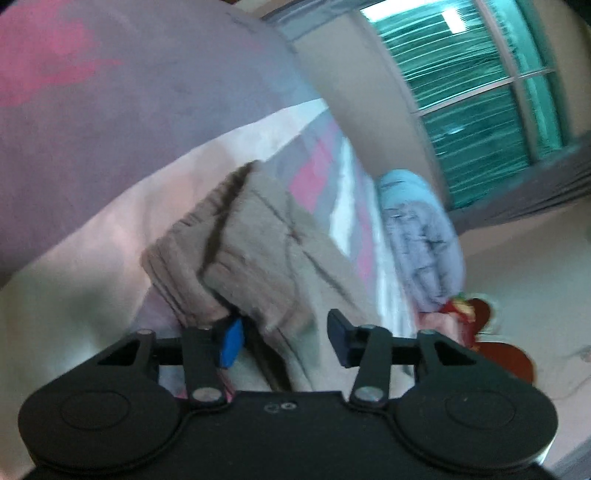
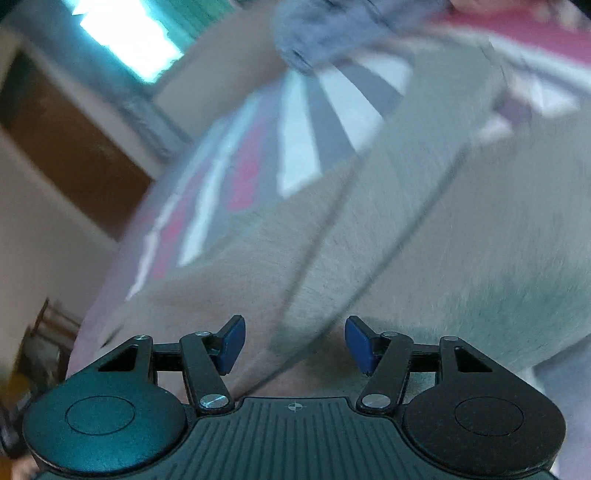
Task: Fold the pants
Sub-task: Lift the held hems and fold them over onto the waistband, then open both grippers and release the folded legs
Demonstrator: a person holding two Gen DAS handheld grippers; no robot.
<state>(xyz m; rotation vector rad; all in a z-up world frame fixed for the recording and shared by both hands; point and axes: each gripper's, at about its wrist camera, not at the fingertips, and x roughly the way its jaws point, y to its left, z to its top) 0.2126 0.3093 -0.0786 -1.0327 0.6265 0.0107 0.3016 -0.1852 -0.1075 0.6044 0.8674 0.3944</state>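
Observation:
The pants (image 1: 266, 236) are beige-brown with a ribbed elastic waistband and lie on a bed with a pink, grey and white cover (image 1: 325, 173). In the left wrist view my left gripper (image 1: 284, 339) is open, its fingers on either side of the waistband edge, the fabric between them. In the right wrist view the pants (image 2: 406, 240) fill most of the frame, with seams running across. My right gripper (image 2: 295, 341) is open just above the fabric, holding nothing. Both views are blurred.
A light blue-grey garment (image 1: 421, 236) lies on the bed beyond the pants and shows in the right wrist view (image 2: 325, 33) too. A window with green blinds (image 1: 480, 92) is behind. A red-brown object (image 1: 491, 350) stands on the floor. A brown door (image 2: 74, 147) is at left.

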